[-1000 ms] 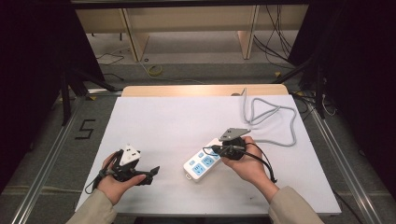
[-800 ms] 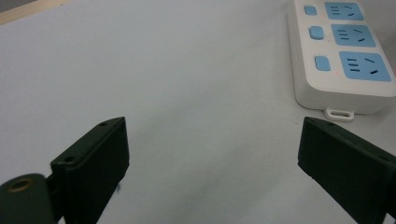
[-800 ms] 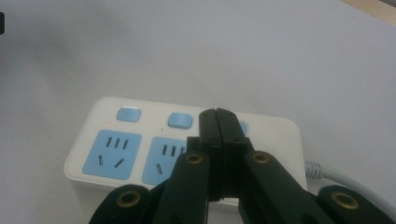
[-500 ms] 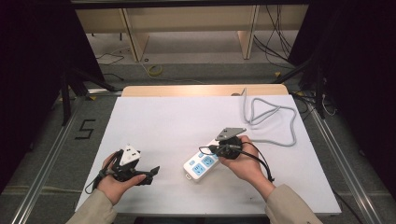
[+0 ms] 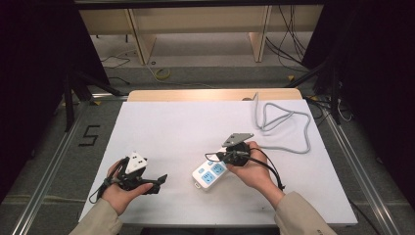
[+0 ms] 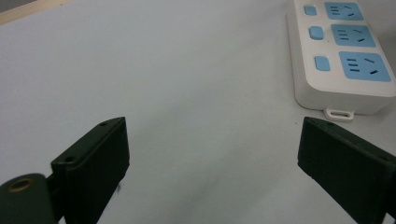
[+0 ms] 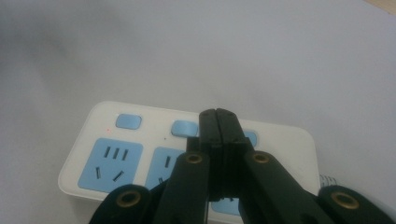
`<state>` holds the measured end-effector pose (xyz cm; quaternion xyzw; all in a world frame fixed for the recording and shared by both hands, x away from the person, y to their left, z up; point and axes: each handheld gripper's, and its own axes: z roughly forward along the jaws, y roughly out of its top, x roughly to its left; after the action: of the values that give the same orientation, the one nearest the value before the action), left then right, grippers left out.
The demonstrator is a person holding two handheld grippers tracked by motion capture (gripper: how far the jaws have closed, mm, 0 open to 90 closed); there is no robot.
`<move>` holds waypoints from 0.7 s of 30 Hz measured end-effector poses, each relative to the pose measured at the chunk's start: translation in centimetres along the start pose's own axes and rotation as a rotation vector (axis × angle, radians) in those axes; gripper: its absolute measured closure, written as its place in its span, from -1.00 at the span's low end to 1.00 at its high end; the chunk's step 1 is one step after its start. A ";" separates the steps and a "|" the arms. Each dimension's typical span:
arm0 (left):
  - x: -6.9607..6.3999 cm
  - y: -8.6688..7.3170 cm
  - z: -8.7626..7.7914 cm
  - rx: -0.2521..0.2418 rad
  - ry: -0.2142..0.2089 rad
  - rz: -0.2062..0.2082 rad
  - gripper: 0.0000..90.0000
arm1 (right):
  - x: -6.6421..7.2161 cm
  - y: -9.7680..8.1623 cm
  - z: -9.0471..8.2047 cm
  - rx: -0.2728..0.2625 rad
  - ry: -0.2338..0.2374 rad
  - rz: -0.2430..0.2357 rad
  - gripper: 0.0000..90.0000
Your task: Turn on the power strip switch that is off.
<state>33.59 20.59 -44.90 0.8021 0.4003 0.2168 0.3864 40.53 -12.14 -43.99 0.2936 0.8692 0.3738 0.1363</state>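
Basically white table (image 5: 195, 127) with power strip (image 5: 209, 174) lying flat near the front edge, grey cable (image 5: 284, 122) looping off behind; right gripper (image 5: 226, 156) jaws pressed together, empty, tips over the blue switches (image 7: 183, 127), likely to press one; left gripper (image 5: 155, 184) jaws wide apart, empty, idle beside.

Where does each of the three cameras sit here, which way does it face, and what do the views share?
High view: above the person's side, facing forward and down on the white table; forearms, left gripper and right gripper show.
Left gripper view: rides the left gripper, looking across the table between wide-apart jaws toward the power strip.
Right gripper view: rides the right gripper, looking down past closed jaws held over the power strip.
All three views share the power strip.
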 end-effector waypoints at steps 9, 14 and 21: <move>0.0 0.0 0.0 0.000 -0.001 0.000 -0.81 | -0.1 0.2 0.4 0.009 0.001 0.003 1.00; 0.0 0.0 0.0 0.001 -0.001 0.001 -0.81 | 0.0 0.3 0.6 0.010 0.002 0.006 1.00; 0.0 0.0 0.0 0.001 -0.001 0.001 -0.81 | 0.1 0.6 0.9 0.018 0.005 0.003 1.00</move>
<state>33.57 20.56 -44.88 0.8028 0.3997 0.2164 0.3859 41.12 -11.21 -44.17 0.2953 0.8723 0.3672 0.1307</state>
